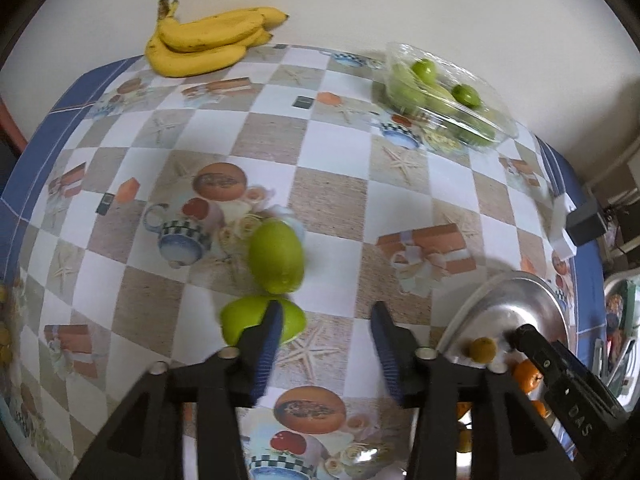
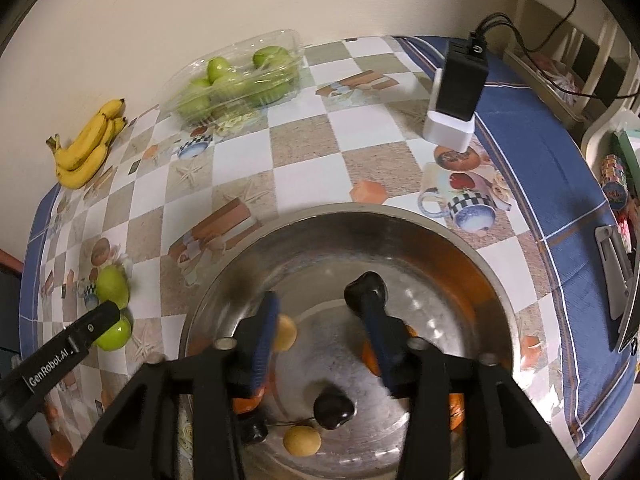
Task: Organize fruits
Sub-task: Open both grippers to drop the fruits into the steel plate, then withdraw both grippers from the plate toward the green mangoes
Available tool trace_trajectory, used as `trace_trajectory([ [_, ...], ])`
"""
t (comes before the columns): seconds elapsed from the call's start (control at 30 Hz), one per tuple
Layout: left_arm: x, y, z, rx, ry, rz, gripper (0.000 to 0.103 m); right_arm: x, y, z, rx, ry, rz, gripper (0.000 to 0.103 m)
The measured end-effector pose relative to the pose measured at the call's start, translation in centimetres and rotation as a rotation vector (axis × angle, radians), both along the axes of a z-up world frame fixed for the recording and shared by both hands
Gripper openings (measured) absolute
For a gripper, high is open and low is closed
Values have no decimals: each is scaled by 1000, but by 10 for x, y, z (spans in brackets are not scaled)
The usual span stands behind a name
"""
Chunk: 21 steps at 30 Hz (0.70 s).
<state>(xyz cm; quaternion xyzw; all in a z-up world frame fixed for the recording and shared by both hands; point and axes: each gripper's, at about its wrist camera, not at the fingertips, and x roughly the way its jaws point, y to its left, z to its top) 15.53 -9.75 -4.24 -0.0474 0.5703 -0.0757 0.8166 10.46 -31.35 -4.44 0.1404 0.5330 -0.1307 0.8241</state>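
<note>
Two loose green fruits lie on the patterned tablecloth: one [image 1: 276, 256] ahead of my left gripper [image 1: 326, 332], one [image 1: 240, 318] partly behind its left finger. The left gripper is open and empty, just above the cloth. My right gripper [image 2: 320, 312] is open and empty over a metal bowl [image 2: 400, 216]. The bowl holds small yellow fruits [image 2: 302, 440], dark fruits [image 2: 366, 286] and oranges [image 2: 370, 354]. The bowl also shows in the left wrist view [image 1: 516, 300]. Both green fruits [image 2: 112, 286] show at the left of the right wrist view.
A banana bunch [image 1: 204, 42] lies at the table's far left by the wall. A clear plastic tray of green fruits [image 1: 444, 96] sits at the far right. A black box on a white base [image 2: 456, 96] stands near the blue table edge.
</note>
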Motion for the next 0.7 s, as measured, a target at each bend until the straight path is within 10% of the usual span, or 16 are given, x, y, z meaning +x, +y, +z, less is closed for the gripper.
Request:
trace_trajectory([
  [0.4,3,26,-8,29,1,113,102,3,10,-2,5,-24,39,98],
  [0.7,4,33,-4,42,-25,116,103,2,14,-1,19,-40,46,103],
])
